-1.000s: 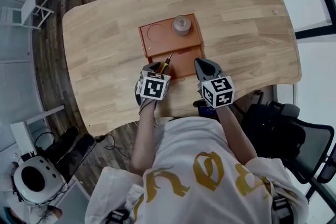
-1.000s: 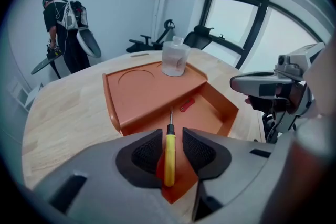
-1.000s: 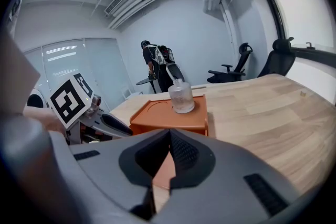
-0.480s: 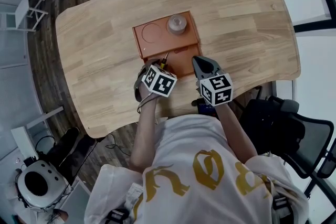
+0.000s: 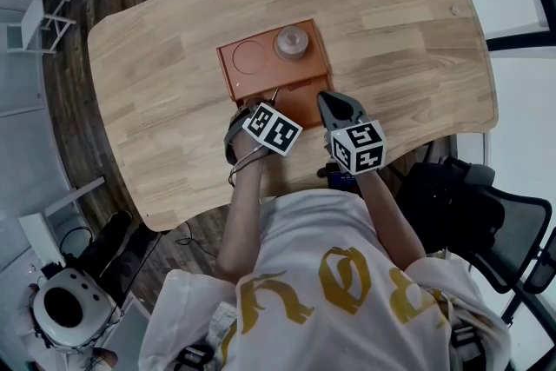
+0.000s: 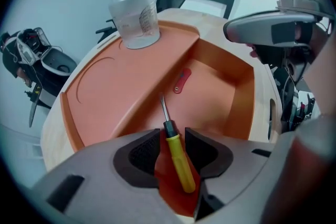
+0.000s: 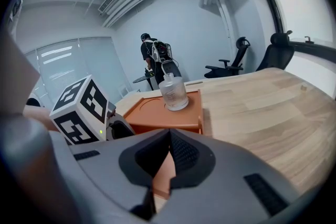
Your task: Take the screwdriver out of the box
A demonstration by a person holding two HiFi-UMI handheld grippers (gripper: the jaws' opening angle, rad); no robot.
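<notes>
While between box (image 6: 245, 93) walls, screwdriver (image 6: 178, 158) loose.

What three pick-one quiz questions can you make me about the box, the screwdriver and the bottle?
1. Where is the screwdriver? A in the deep part of the box; B on the floor; C on a chair.
2. What colour is its handle? A blue; B yellow; C green.
3. How is the bottle? A tipped over; B broken; C standing up.
Answers: 1 A, it shows inside the box's deep part. 2 B, the handle is plainly yellow. 3 C, it stands upright on the box's raised part.
</notes>
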